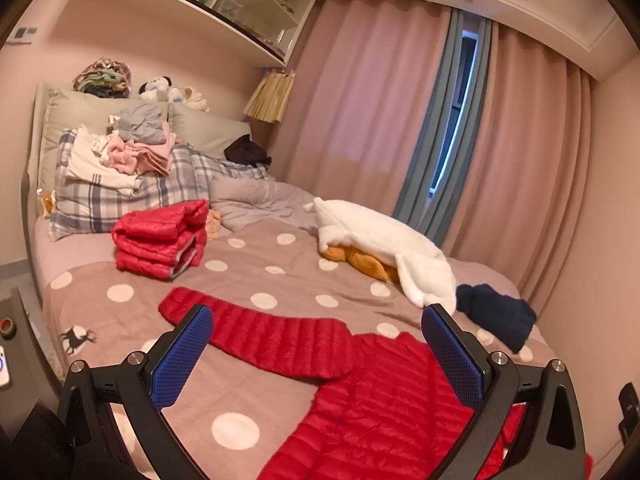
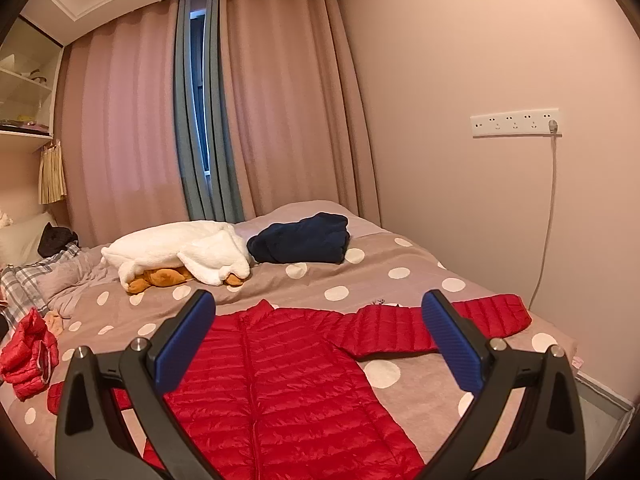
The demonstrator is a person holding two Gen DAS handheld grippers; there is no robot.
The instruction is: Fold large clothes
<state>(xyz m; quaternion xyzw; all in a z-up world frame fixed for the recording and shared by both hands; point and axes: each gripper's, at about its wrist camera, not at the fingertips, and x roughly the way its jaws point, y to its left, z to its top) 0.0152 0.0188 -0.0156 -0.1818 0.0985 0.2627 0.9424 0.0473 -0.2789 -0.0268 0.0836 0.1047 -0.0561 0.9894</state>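
Red jacket (image 2: pixel 280 380) flat, sleeves spread. Left gripper (image 1: pixel 318 356), right gripper (image 2: pixel 318 344) both wide, empty. You pinch sleeve (image 2: pixel 480 316) at 2 o'clock, fold inward.

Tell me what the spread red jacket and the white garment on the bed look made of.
Red jacket: seemingly thin synthetic shell with light padding; slight sheen, stitched horizontal quilting. White garment: apparently fleece or sherpa; matte, fuzzy, thick soft edges. Fibre content can't be told.
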